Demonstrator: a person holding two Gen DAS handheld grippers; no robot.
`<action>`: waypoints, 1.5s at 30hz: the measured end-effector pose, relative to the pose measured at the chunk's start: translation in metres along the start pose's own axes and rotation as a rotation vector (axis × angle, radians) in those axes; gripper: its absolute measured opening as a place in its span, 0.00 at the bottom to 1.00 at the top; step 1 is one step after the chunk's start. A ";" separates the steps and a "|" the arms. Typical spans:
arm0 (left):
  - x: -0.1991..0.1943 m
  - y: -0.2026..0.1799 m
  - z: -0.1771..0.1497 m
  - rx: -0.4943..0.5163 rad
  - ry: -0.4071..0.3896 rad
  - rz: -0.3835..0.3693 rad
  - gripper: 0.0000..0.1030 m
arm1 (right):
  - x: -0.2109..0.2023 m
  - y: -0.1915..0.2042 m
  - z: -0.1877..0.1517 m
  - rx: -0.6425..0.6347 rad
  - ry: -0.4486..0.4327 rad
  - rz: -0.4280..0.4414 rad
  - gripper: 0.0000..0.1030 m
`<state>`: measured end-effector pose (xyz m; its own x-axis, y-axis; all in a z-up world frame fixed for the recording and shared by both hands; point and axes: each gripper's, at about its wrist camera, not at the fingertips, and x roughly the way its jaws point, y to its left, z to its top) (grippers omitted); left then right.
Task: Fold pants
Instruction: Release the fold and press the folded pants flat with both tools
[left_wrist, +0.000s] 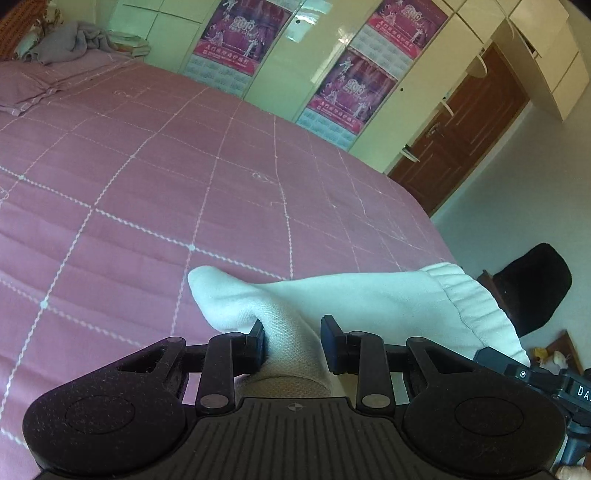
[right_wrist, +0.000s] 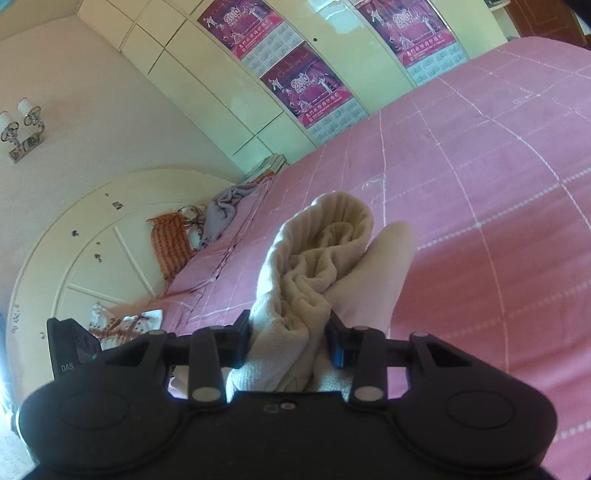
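The white pants (left_wrist: 354, 295) are held up above the pink bed (left_wrist: 184, 177). My left gripper (left_wrist: 293, 341) is shut on a fold of the pants, with the elastic waistband (left_wrist: 469, 295) running off to its right. In the right wrist view the pants (right_wrist: 314, 266) bunch upward between the fingers, and my right gripper (right_wrist: 290, 341) is shut on that bunched cloth. The rest of the pants hangs below both cameras and is hidden. The other gripper's body shows at the right edge of the left wrist view (left_wrist: 535, 373).
The pink checked bedspread (right_wrist: 480, 184) fills most of both views. Pillows and a grey cloth (left_wrist: 74, 40) lie at the headboard (right_wrist: 74, 251). Wardrobes with posters (left_wrist: 347, 88) stand behind the bed. A brown door (left_wrist: 461, 125) and a black chair (left_wrist: 532, 284) are at the right.
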<state>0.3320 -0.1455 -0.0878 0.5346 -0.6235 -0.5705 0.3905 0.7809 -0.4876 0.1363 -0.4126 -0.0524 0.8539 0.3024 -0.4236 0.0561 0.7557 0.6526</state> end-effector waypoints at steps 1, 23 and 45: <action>0.007 0.000 0.001 0.014 -0.014 0.015 0.30 | 0.006 -0.004 0.004 -0.007 -0.018 -0.007 0.38; 0.067 -0.036 -0.079 0.236 0.207 0.258 0.96 | 0.046 -0.024 -0.049 -0.235 0.005 -0.338 0.61; 0.086 -0.048 -0.098 0.198 0.343 0.398 1.00 | 0.096 -0.068 -0.080 0.015 0.401 -0.511 1.00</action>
<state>0.2856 -0.2409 -0.1785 0.4084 -0.2303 -0.8833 0.3598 0.9299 -0.0761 0.1728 -0.3882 -0.1874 0.4581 0.1025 -0.8830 0.4138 0.8546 0.3139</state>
